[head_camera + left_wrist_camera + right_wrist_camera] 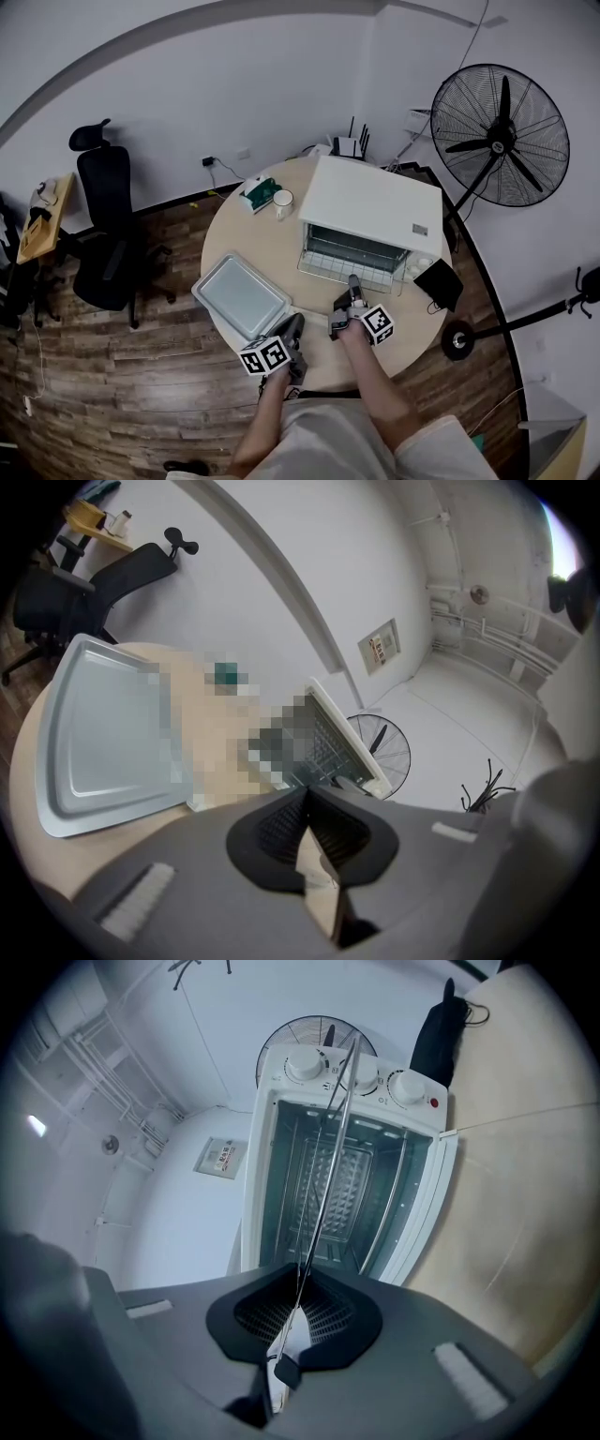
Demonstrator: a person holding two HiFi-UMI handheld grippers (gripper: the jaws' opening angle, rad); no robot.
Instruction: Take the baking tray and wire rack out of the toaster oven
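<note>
- The left gripper sits in front of the toaster oven, off the left end of its open door. Its jaws are pressed together with nothing between them.
- The right gripper is straight in front of the oven's mouth. Its claw is closed tight on the front edge of the wire rack.
- The rack shows edge-on, as thin wires running from the jaws across the oven's opening. I cannot tell how much of it is inside.
- The baking tray lies flat on the round table, out of the oven and to the left of its door. Its metal floor shows bare from rim to rim.
- The oven's door hangs open toward the person. The cavity shows ribbed walls and a patterned back panel.
- A white cup and a green box stand side by side off the oven's back left corner.
- A black standing fan is on the floor beyond the oven's right side, well apart from the table.
</note>
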